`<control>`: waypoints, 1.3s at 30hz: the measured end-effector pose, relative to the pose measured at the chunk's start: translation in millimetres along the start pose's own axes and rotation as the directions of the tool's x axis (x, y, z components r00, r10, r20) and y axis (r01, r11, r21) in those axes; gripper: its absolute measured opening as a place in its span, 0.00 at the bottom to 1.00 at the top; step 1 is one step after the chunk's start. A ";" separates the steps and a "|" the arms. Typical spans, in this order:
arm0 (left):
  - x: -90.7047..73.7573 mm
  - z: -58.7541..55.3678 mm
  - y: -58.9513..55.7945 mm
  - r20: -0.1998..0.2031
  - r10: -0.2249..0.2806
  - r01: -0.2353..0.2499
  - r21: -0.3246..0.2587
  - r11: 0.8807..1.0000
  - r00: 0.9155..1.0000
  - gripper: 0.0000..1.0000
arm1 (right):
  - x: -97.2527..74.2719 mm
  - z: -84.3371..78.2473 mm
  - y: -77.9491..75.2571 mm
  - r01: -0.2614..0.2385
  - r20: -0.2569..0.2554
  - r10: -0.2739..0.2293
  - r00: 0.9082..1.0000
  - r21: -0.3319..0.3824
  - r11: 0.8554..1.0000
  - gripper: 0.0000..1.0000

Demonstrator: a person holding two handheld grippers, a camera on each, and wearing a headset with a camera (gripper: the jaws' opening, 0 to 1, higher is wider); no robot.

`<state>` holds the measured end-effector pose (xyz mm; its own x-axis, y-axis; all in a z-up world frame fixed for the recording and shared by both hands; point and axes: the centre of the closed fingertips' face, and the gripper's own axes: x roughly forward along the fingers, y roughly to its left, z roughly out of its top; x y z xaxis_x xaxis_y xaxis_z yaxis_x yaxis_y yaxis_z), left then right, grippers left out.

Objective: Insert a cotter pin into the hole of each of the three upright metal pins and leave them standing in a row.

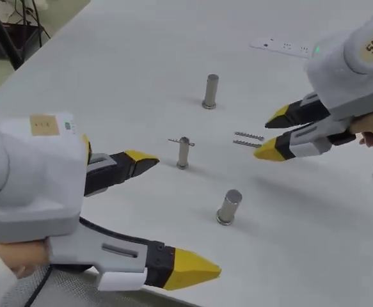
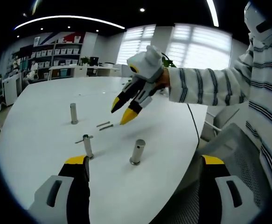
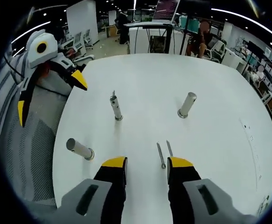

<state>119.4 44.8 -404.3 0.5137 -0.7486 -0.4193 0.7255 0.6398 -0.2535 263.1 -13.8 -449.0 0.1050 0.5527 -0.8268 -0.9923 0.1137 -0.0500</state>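
Head view first: three pins stand in a rough row running near to far on the bench (image 1: pixel 109 77). The middle pin (image 1: pixel 183 153) has a cotter (image 1: pixel 180 141) through its hole, poking out both sides. The far pin (image 1: pixel 210 91) and near pin (image 1: pixel 228 206) are bare. Two loose cotters (image 1: pixel 249 139) lie flat side by side just right of the middle pin. The right claw (image 1: pixel 270 135) comes in from the right, jaws partly apart with nothing in them, its lower tip right next to the loose cotters. The left claw (image 1: pixel 180 216) sits near left, spread wide and empty.

Left gripper view: its own jaws are wide apart with nothing between them. The near pin (image 2: pixel 137 151) and middle pin (image 2: pixel 87 145) stand just ahead. Beyond them the right claw (image 2: pixel 119 115) hangs over the loose cotters (image 2: pixel 104 125). Can't tell from here if it touches them.

Right gripper view: its jaws are open a moderate way and hold nothing. The loose cotters (image 3: pixel 163 154) lie on the bench just in front, close to the right-hand jaw tip. The middle pin (image 3: pixel 115 107) with its cotter is further ahead, and the far pin (image 3: pixel 187 105) is off to the right.

So I'd call it one of three done. Two cotters need picking up, and the far and near pins both need one. All three pins are upright and more or less in line, so the row part looks fine for now.
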 end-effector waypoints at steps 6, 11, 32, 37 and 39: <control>0.4 3.8 1.6 0.019 0.011 -0.011 -0.013 1.000 1.000 0.97 | 11.3 -3.4 -7.2 -0.024 -0.053 0.022 0.998 -0.034 0.999 0.26; 0.7 5.7 1.0 0.019 0.009 -0.009 -0.005 1.000 1.000 0.97 | 18.5 -8.4 -12.2 -0.036 -0.087 0.032 0.996 -0.045 0.998 0.19; 1.6 3.2 4.4 0.010 0.026 -0.026 -0.015 1.000 1.000 0.97 | 35.6 -23.1 -28.4 -0.052 -0.120 0.051 0.991 -0.004 0.999 0.06; 2.0 2.5 5.1 0.009 0.025 -0.025 -0.019 1.000 1.000 0.97 | 38.2 -26.3 -28.8 -0.052 -0.145 0.047 0.988 -0.030 0.998 0.04; 2.4 1.9 5.1 0.007 0.023 -0.023 -0.023 0.999 1.000 0.97 | 39.6 -26.9 -29.0 -0.049 -0.152 0.042 0.987 -0.041 0.998 0.04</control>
<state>125.2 45.9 -405.0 0.5333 -0.7350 -0.4188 0.7029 0.6605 -0.2640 294.2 -17.4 -495.3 0.0519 0.4247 -0.9038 -0.9981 0.0525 -0.0327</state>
